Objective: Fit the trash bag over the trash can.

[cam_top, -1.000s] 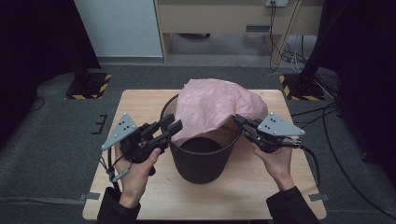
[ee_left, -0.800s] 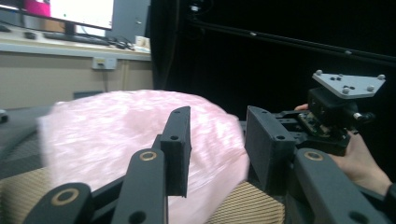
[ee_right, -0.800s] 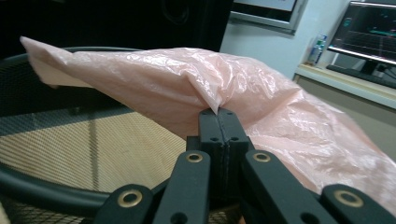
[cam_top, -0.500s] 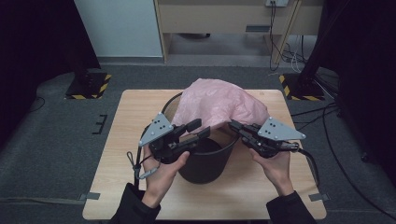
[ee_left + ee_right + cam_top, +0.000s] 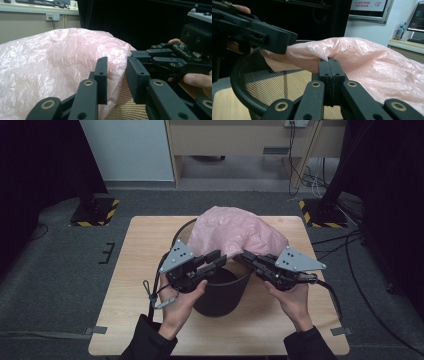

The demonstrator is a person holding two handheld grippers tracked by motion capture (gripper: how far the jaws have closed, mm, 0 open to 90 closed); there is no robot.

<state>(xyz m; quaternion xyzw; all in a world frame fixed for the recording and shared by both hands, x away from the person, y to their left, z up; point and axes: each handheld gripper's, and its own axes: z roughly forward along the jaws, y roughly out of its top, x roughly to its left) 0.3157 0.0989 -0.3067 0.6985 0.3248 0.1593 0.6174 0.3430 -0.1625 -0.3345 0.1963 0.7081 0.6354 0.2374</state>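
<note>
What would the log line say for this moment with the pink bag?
right gripper: shut on pink bag | left gripper: open beside bag | black mesh bin: bag draped over rim

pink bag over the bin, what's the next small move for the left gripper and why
Probably ease the left gripper forward and close on the pink bag. The right gripper is already shut on the bag's edge above the black mesh bin, while the left one's jaws stand open right beside the film with nothing between them. A second grip would let both hands spread the bag.

Black claws (image 5: 218,260) with grey triangular plates (brass-ringed pivots), dark sleeves (image 5: 150,342).
</note>
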